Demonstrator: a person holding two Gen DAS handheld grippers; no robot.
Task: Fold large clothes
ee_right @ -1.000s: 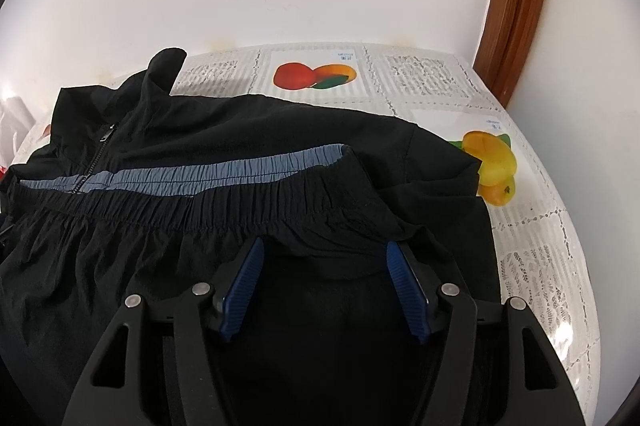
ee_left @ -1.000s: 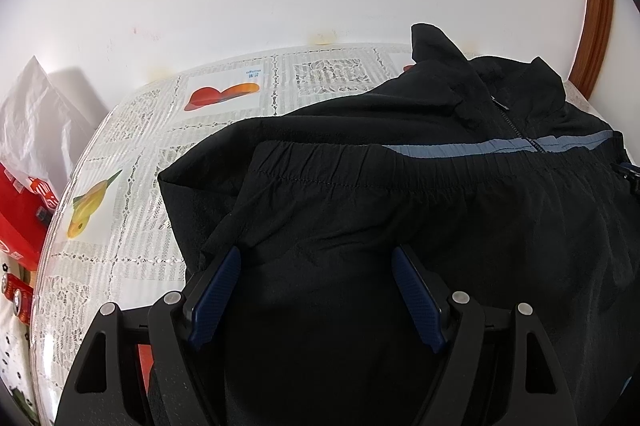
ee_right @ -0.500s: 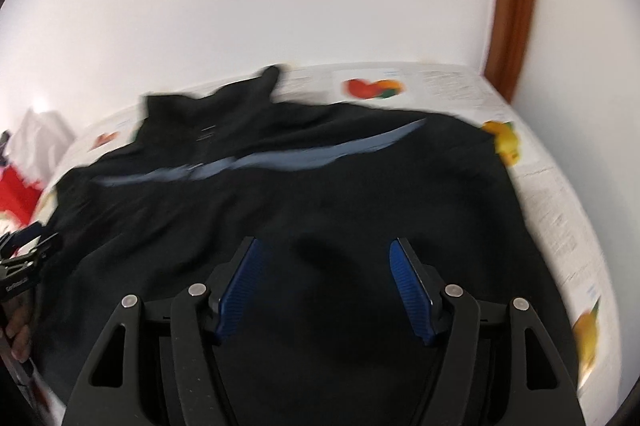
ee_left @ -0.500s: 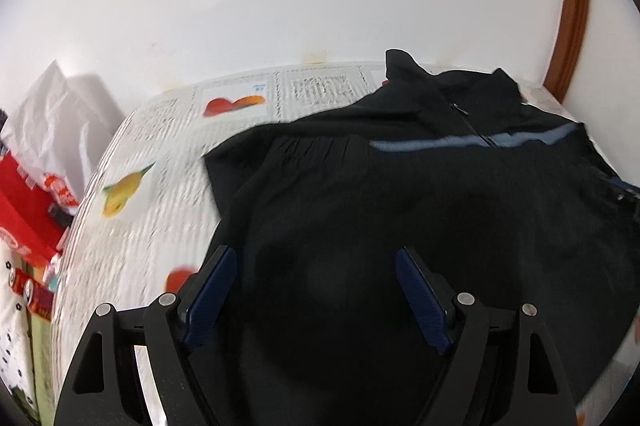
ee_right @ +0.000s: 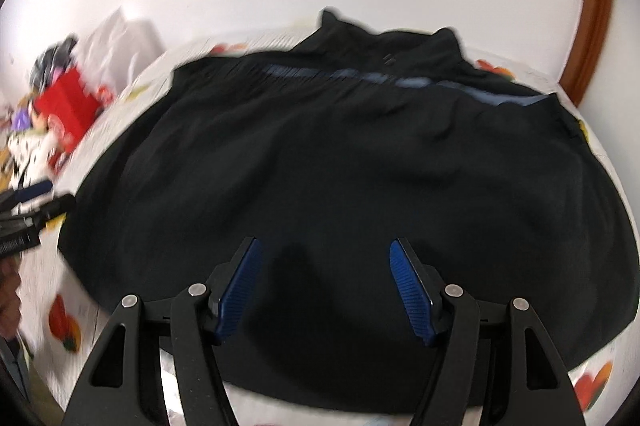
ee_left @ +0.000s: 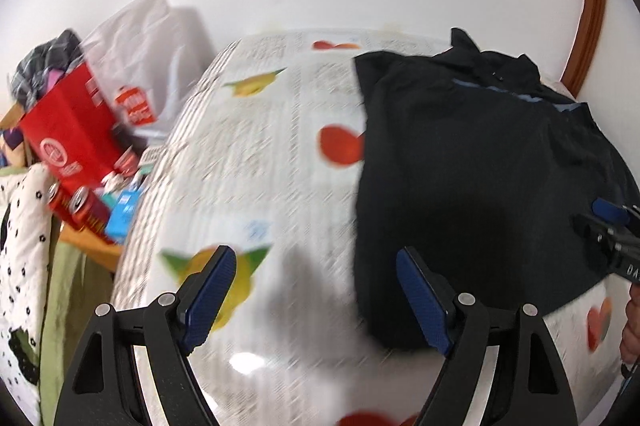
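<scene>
Both grippers are pitched steeply downward over the table (ee_left: 256,162), which is covered by a cloth printed with text and fruit.

The left gripper (ee_left: 316,300) is seen with its jaws spread wide; nothing is pinched between the blue pads (ee_left: 210,296). Bare tablecloth is seen beneath the gap. The left edge of the black jacket (ee_left: 472,178) is located at 1 o'clock from this gripper, with the right-hand pad overlapping the garment's near left corner in the view; contact cannot be confirmed because of motion blur.

The right gripper (ee_right: 324,290) is likewise spread, with no fabric clamped between its pads (ee_right: 412,294). The jacket (ee_right: 352,162) is spread flat on the table and fills the area from 9 to 3 o'clock ahead of the jaws. Its grey-blue stripe (ee_right: 400,80) and collar (ee_right: 384,38) are positioned at 12 o'clock, toward the wall. The left gripper is visible at 9 o'clock (ee_right: 28,210), at the garment's left edge.

A red bag (ee_left: 68,134), a white bag (ee_left: 152,38) and drink cans (ee_left: 76,202) are located at 10 o'clock in the left view, off the table.

Compared with one second earlier, both grippers are withdrawn from the folded hem: the left one is shifted off the garment to its left side, and the right one is pulled back, so that the whole folded jacket is now shown. The jaw gaps are nearly unchanged.
</scene>
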